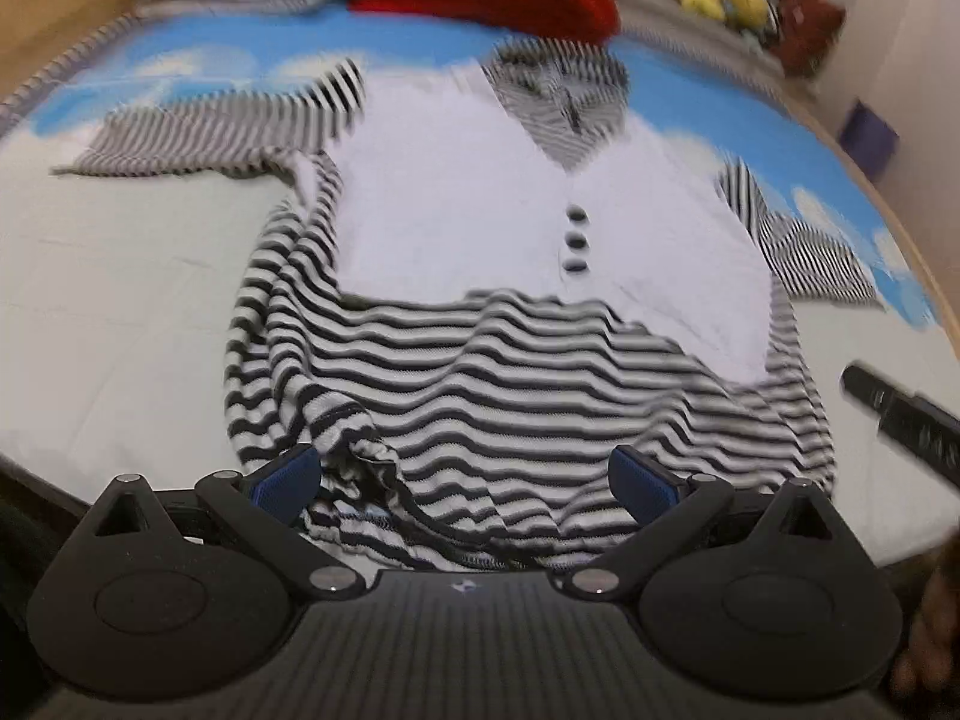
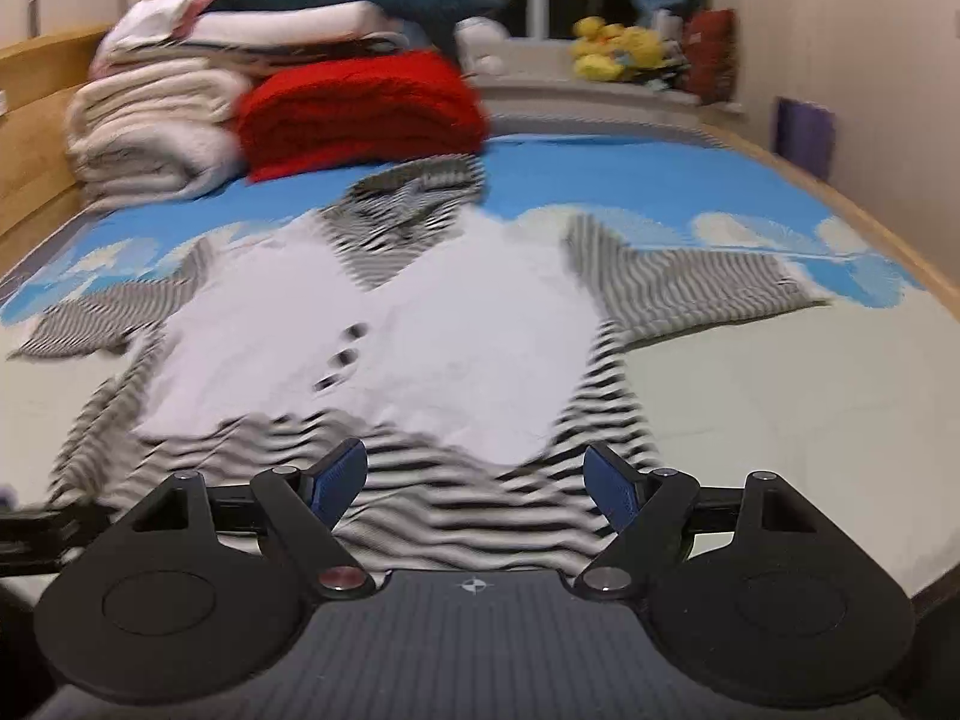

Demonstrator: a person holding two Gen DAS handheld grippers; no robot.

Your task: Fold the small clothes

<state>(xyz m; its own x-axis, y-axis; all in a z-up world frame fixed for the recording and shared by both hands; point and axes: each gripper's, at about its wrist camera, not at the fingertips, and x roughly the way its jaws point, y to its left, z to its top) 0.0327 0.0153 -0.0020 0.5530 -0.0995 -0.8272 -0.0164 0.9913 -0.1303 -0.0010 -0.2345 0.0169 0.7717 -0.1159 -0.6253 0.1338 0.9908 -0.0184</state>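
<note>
A small black-and-white striped top with a white vest front and three dark buttons [image 1: 480,228] lies face up on the bed, sleeves spread out; it also shows in the right wrist view [image 2: 420,330]. Its striped hem [image 1: 480,408] is rumpled and bunched near me. My left gripper [image 1: 462,480] is open, its blue pads either side of the hem's near edge, holding nothing. My right gripper [image 2: 477,492] is open just above the hem, empty. The right gripper's black finger [image 1: 900,420] shows at the right edge of the left wrist view.
The bed sheet [image 2: 780,420] is pale near me and blue with clouds farther off. A red folded blanket [image 2: 360,108] and a stack of cream towels [image 2: 150,120] sit at the far end. Wooden bed rails [image 2: 36,138] run along both sides. Yellow plush toys [image 2: 618,48] sit on the sill.
</note>
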